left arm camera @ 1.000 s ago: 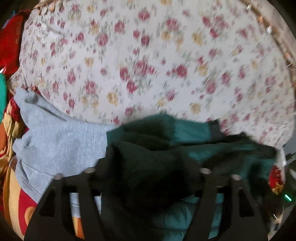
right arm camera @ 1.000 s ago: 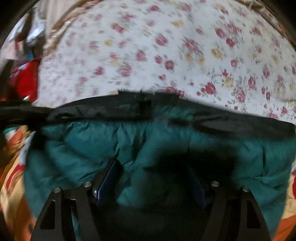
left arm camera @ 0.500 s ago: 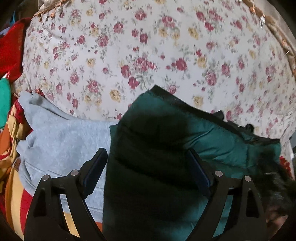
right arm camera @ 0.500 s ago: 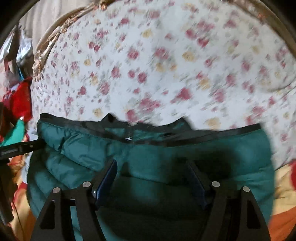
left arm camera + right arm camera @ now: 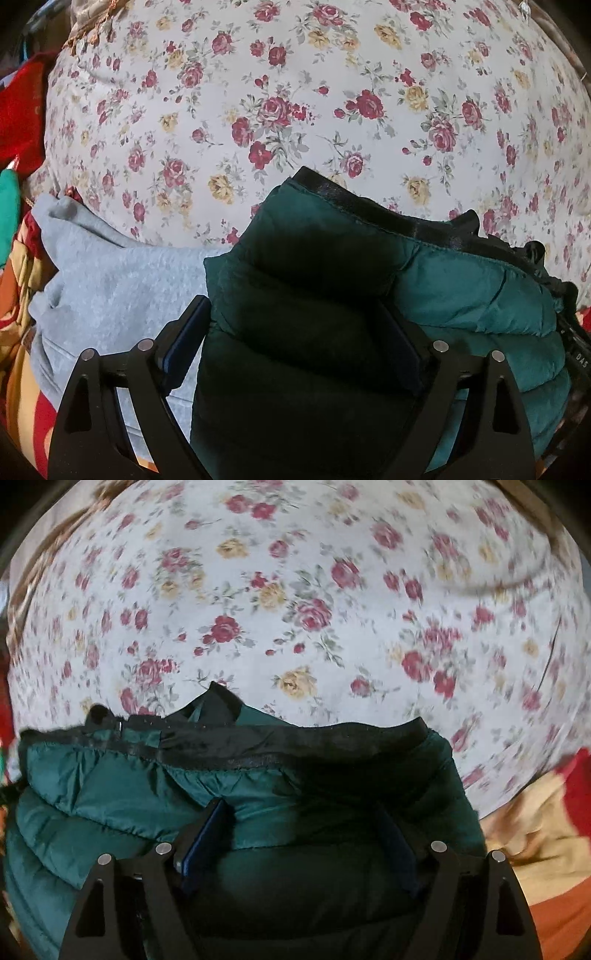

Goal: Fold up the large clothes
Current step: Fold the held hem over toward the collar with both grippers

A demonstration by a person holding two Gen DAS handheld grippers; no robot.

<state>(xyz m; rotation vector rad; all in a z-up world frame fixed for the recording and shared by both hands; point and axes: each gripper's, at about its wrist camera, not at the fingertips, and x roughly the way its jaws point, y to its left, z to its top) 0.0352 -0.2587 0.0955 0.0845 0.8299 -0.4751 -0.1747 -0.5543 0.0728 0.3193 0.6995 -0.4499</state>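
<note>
So the biggest thing going on was the floral bedsheet point(image 5: 295, 92), white with red and yellow roses, filling the whole top of both views. Everything else I'll place off the green puffer jacket point(image 5: 461, 295), since that was the star here.

The jacket was a dark teal quilted one with a black trim band point(image 5: 295, 746) along its top edge, folded up into a thick bundle and lying on the sheet, at the near edge of it. Just to the left of the jacket in the left wrist view sat a grey sweatshirt point(image 5: 110, 280), touching it or tucked slightly under it, can't tell which. Further left of that were some red fabric point(image 5: 18, 110) and a striped orange and yellow blanket point(image 5: 22, 387). On the jacket's other side, in the right wrist view, more orange and yellow blanket point(image 5: 535, 830) showed.

The left claw point(image 5: 295, 332) was spread wide and opening, straddling the left end of the jacket, with the folded padding between its blue pads point(image 5: 184, 339). The left pad looked clear of the fabric; the right one was lost in shadow.

The right claw point(image 5: 299, 830) was also wide and opening, with the jacket's bulk between its pads point(image 5: 207, 830), not visibly squeezed. That view was a bit blurry.
</note>
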